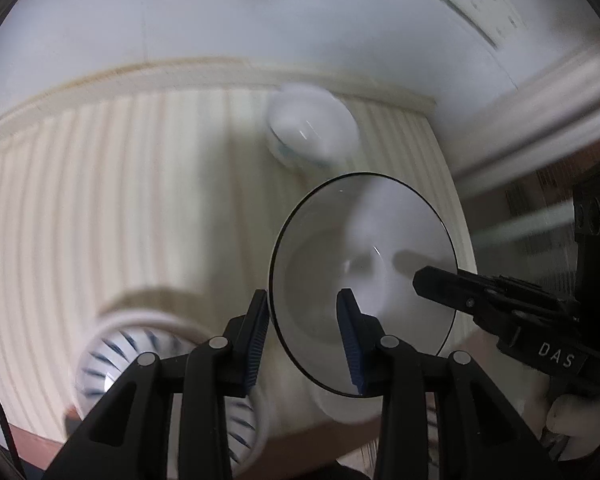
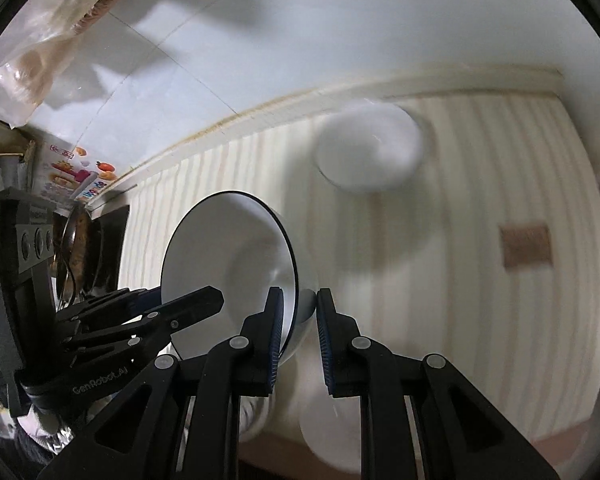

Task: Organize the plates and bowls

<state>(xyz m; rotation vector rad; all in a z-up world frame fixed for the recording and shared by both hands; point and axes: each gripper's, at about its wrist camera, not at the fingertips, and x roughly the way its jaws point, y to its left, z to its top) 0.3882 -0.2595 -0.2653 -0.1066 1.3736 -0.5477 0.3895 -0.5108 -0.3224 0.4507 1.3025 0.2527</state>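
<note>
Two grippers were seen at one bowl [image 1: 364, 280], a white bowl with a thin dark rim, held tilted on edge above a striped mat [image 1: 100, 200].

In the left wrist view, the left gripper [image 1: 304, 332] was seen with its jaws astride the bowl's near rim; the gap looked wider than the wall, so a firm grip could not be confirmed. The right gripper [image 1: 436, 280] was seen reaching in from the right, one finger over the inside. A second, plain white bowl [image 1: 312, 132] lay far on the mat, and a blue-patterned dish [image 1: 112, 360] near left, blurred.

In the right wrist view, the right gripper [image 2: 298, 320] was seen clamped on the bowl [image 2: 228, 264] at its rim, one pad inside and one outside. The left gripper [image 2: 188, 300] was seen at the opposite rim.

A steady handover would probably be best served by one grip being kept firm until the other was sure, as the glazed wall looked slippery.
</note>
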